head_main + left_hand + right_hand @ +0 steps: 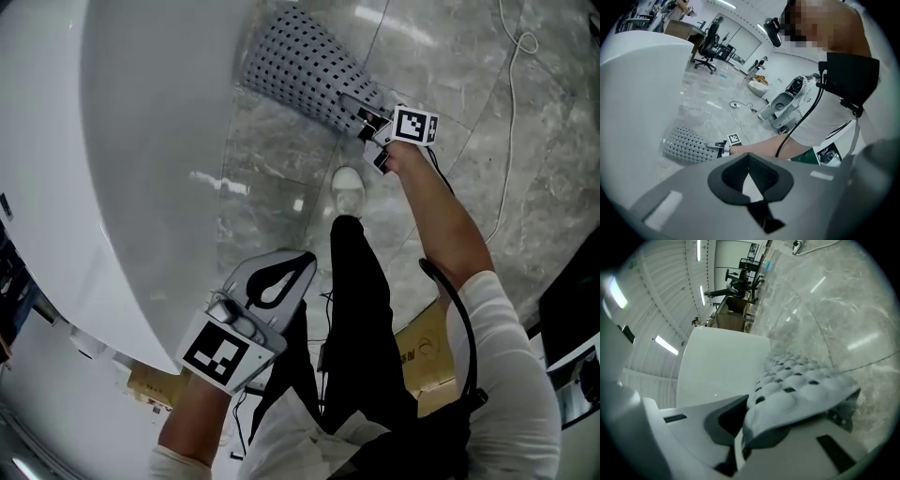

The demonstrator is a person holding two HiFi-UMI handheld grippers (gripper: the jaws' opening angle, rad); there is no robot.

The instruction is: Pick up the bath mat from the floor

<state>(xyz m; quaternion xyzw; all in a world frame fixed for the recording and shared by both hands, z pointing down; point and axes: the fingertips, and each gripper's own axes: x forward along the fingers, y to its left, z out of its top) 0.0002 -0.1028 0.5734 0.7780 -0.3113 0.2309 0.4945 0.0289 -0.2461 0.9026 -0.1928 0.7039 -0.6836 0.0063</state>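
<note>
A grey perforated bath mat (pixel 300 66) lies on the marble floor beside the white tub. My right gripper (pixel 373 127) is stretched out low over the floor and is shut on the mat's near edge. In the right gripper view the bumpy mat (pixel 801 390) runs away from the jaws, its edge pinched at the right gripper (pixel 747 437). The left gripper view shows the mat (pixel 686 145) with the right gripper (pixel 717 149) at its end. My left gripper (pixel 305 261) is held back near my body, its tips together around nothing, as the left gripper (pixel 749 157) also shows.
The big white bathtub (pixel 141 141) fills the left side, close to the mat. A white cable (pixel 514 112) trails over the floor at right. My shoe (pixel 349 187) stands just short of the mat. A cardboard box (pixel 427 356) sits by my leg.
</note>
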